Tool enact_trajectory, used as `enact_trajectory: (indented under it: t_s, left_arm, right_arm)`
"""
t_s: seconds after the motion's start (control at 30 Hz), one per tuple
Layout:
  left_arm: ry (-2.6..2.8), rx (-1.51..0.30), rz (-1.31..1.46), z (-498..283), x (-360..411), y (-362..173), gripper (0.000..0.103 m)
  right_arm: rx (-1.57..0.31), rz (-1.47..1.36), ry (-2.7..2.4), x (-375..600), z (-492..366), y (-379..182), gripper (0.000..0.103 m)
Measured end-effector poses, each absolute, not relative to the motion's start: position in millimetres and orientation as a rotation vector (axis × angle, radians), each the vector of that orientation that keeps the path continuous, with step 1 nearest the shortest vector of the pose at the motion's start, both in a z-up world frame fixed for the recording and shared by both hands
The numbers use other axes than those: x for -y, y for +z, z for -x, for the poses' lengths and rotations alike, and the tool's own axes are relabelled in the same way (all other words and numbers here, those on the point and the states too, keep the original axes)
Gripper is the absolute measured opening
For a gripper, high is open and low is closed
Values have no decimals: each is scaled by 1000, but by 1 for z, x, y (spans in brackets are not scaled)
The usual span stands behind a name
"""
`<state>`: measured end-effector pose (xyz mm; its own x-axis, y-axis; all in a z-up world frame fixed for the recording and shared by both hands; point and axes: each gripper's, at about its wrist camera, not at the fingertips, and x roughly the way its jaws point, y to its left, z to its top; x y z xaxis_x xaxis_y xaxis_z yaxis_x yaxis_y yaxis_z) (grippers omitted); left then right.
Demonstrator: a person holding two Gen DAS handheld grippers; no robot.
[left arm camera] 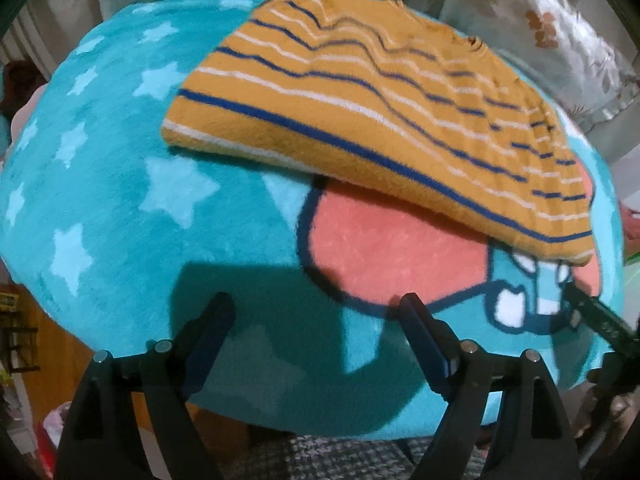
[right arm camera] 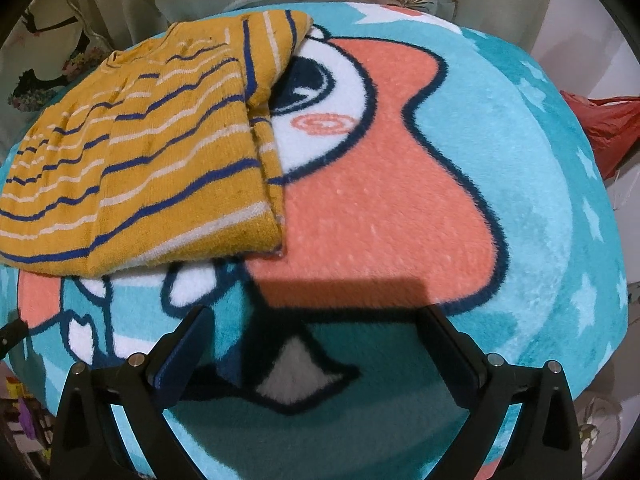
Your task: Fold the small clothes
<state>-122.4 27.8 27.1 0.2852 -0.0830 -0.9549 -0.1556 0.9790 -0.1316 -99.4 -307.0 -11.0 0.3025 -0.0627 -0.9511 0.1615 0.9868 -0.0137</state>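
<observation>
Left wrist view shows our left gripper (left arm camera: 316,312) with its fingers (left arm camera: 216,320) spread wide and empty, hovering over the near part of the teal star blanket (left arm camera: 100,184). The yellow striped garment (left arm camera: 360,120) lies further away on that blanket, already doubled over: we see a rounded fold edge along its near side and a second layer peeking out beneath. From the right wrist view our right gripper (right arm camera: 316,328) is likewise spread apart and holding nothing, near the blanket's pink cartoon patch (right arm camera: 380,208), with the garment (right arm camera: 140,168) lying to the far left, well apart from the fingers (right arm camera: 444,340). A side section appears tucked inward along its right edge. We judge the folding well advanced, perhaps finished for this piece; its top still looks rippled, so some smoothing or one more fold may remain. We see no other clothes waiting
</observation>
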Motion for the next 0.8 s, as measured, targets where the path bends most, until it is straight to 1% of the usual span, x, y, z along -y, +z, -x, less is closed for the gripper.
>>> enact_trajectory:
  t_s: [0.13, 0.27, 0.43, 0.57, 0.63, 0.67, 0.7, 0.73, 0.8]
  left_arm:
    - [82, -1206, 178, 132, -36, 53, 84]
    - [116, -1169, 147, 139, -44, 71, 84]
    - [121, -1146, 143, 124, -50, 78, 84]
    - [98, -1145, 135, 106, -54, 78, 84]
    - [80, -1148, 129, 98, -59, 78, 84]
    - [73, -1147, 130, 96, -62, 78, 84]
    - [65, -1145, 131, 92, -66, 79, 84]
    - [56, -1144, 130, 88, -70, 79, 84]
    - [45, -1149, 127, 80, -78, 77, 84]
  right_arm:
    - [-1247, -109, -162, 308, 101, -11, 103]
    - [-1254, -118, -180, 309, 98, -11, 103]
    - [-1223, -108, -193, 307, 98, -10, 103]
    - [-1265, -113, -198, 306, 94, -9, 103]
    - [-1279, -131, -242, 309, 93, -4, 97]
    - [-1276, -156, -273, 311, 94, 1, 86]
    - [-1272, -175, -288, 312, 96, 7, 80]
    - [-1263, -191, -299, 312, 97, 13, 80]
    - [-1221, -204, -318, 308, 100, 32, 72]
